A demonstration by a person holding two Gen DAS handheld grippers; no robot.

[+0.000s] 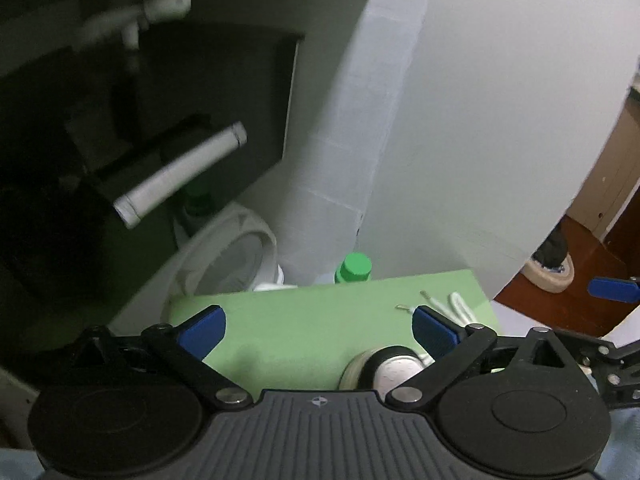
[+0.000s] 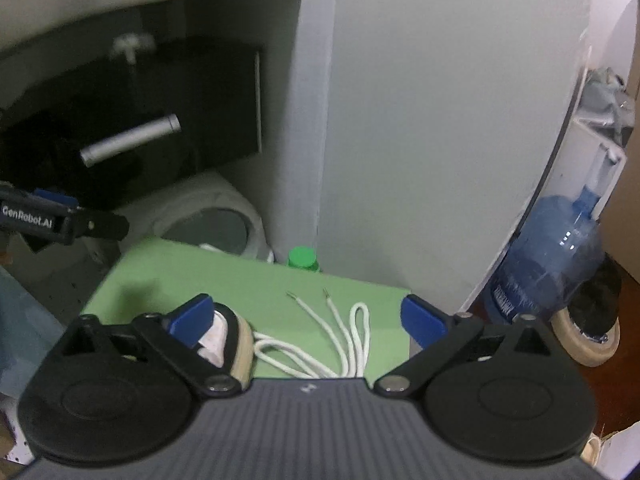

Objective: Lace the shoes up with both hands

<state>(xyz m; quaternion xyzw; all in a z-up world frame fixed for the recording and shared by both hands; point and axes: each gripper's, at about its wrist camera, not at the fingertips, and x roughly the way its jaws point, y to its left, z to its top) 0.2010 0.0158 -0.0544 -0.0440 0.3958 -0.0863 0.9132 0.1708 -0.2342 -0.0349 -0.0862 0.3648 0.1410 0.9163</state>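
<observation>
Presently listed: green mat [image 2: 224,280], upon which a shoe [image 2: 234,340] and white lace [image 2: 344,344] are laid, lace just beside the shoe. Left gripper [image 1: 320,330] and right gripper [image 2: 306,320] are held above the mat, jaws apart, nothing clamped.

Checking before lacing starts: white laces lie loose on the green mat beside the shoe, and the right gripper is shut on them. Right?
Not quite. The right gripper is open and holds nothing, as the right wrist view shows. The laces do lie loose on the mat beside the shoe.
</observation>
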